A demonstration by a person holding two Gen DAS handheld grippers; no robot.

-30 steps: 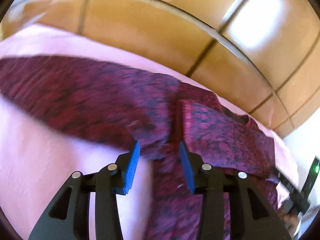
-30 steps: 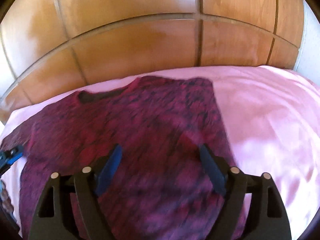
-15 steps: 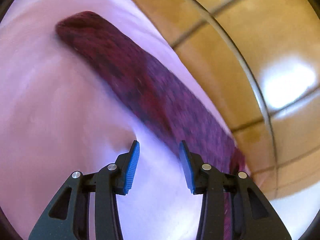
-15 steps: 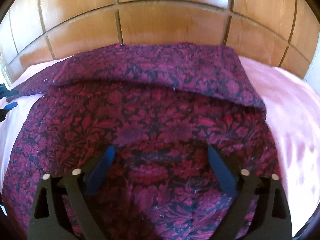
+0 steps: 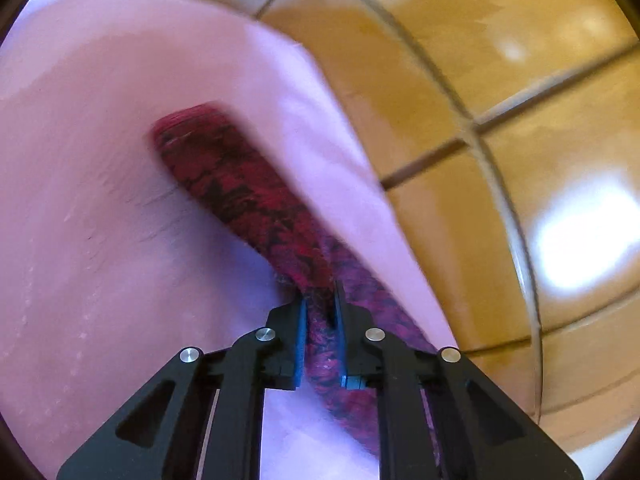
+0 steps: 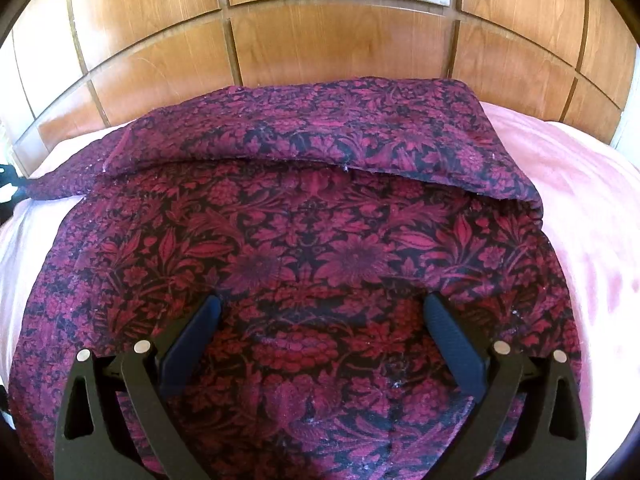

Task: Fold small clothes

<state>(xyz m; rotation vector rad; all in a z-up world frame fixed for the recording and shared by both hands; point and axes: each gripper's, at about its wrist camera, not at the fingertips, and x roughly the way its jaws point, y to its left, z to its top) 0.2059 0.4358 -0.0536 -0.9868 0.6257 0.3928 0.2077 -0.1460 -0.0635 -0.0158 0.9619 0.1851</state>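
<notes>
Spread on a pink bed, against a wood-panelled headboard: a dark red floral garment, far edge already turned over toward the near side in a band. Out to the left, a sleeve stretched flat across the pink sheet, blurred in the left wrist view.

Left hand-held gripper: jaws closing, sleeve cloth bunched between the blue pads, pads pressing on it by the look of things. Right hand-held gripper: spread wide and released, poised over the garment's middle, nothing between the pads; touching the cloth or just above it, cannot tell.

Step in hand, as a judgement: folding in the left sleeve, with the grasp just being made.

Next move likely calls for lifting the sleeve clear of the sheet, carrying it across onto the body, and laying it flat along the side line. Worth keeping the right side ready to pin the body so the folded band does not drag. Care needed not to pull the whole garment sideways with the sleeve.
</notes>
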